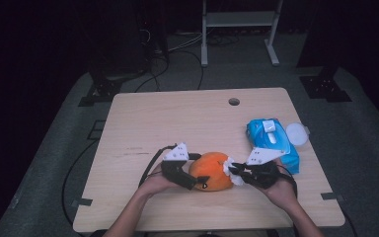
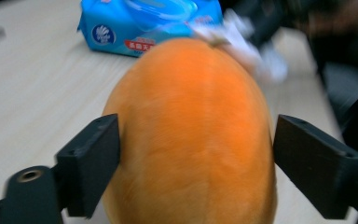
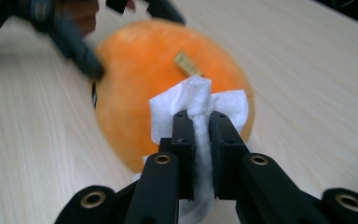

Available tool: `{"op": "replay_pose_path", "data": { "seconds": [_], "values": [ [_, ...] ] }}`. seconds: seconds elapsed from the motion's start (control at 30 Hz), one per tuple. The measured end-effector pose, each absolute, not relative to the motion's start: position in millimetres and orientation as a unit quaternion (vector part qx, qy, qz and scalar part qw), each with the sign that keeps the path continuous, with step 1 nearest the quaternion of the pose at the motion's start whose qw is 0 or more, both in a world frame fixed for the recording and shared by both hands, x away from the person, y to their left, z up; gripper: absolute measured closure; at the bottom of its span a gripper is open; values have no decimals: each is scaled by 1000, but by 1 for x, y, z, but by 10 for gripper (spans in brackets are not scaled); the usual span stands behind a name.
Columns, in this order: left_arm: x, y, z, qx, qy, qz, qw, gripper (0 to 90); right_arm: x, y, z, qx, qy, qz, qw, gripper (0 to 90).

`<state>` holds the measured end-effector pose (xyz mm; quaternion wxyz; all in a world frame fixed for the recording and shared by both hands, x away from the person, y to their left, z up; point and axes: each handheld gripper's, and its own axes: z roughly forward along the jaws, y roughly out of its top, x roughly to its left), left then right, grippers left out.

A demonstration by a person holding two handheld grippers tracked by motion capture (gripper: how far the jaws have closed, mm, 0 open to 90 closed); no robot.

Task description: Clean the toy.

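Note:
A round orange plush toy lies near the front of the wooden table. My left gripper straddles its left end, one black jaw at each flank. The fur is not visibly dented, so I read it as open around the toy. My right gripper is shut on a crumpled white wipe, which rests against the toy's right end. In the right gripper view the toy shows a small tan tag, with the left gripper's blurred fingers behind it.
A blue pack of wet wipes lies to the right of the toy, its white lid flipped open at the table's right edge. A round cable hole sits at the table's far side. Bare wood stretches left and back.

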<state>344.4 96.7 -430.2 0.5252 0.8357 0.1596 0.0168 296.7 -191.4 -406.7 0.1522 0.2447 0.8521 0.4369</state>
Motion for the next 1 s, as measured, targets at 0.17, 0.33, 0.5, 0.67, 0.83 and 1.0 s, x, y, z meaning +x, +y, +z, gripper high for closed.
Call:
{"op": "replay_pose_path", "data": {
  "seconds": [0.17, 0.33, 0.5, 0.67, 0.83, 1.0],
  "values": [
    [335, 90, -431, 847, 125, 61, 513, 306, 292, -187, -401, 241, 850, 451, 129, 808],
    [323, 82, -427, 864, 69, 99, 489, 351, 285, -167, -389, 209, 852, 456, 153, 805],
    [324, 90, -430, 860, 70, 88, 498, 353, 291, -193, -390, 242, 844, 451, 158, 805],
    [324, 88, -430, 857, 70, 86, 502, 346, 295, -217, -397, 273, 841, 439, 159, 806],
    [321, 83, -428, 862, 56, 94, 495, 343, 291, -203, -393, 249, 845, 448, 154, 808],
    [320, 84, -427, 864, 49, 93, 493, 319, 289, -189, -390, 223, 852, 448, 153, 809]
  ]
}}
